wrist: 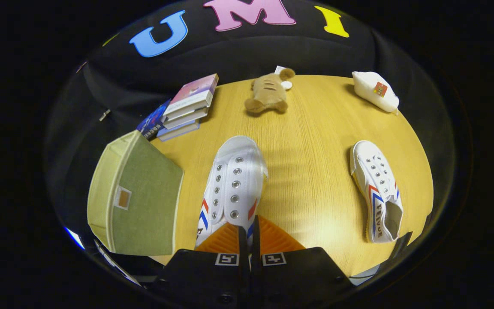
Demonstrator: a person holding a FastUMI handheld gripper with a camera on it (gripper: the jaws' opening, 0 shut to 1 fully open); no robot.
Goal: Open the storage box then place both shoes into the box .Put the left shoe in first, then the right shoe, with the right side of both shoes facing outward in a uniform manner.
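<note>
Gripper [249, 234] view: jaws nearly closed, pinching what looks like the heel edge of the near shoe [234, 184]; the exact grip point is hidden behind the fingers. That shoe runs straight ahead from the jaws, toe pointing far, long axis near-to-far, laceless eyelets up. Second shoe [378, 191] lies well apart on the right side of the table [315, 171], toe far and angled slightly left, opening toward the near edge. Storage box [137, 195] sits just left of the held shoe, at the table's left edge; fabric, lid looks still on.

Handling guess: canvas shoe, light, soft upper, stiffer rubber sole. Heel collar or sidewall gives the best pinch; thin canvas may fold or slip, and the toe will droop when lifted.

Far side: stack of books [185, 107], plush toy [270, 92], white pouch [375, 91].
</note>
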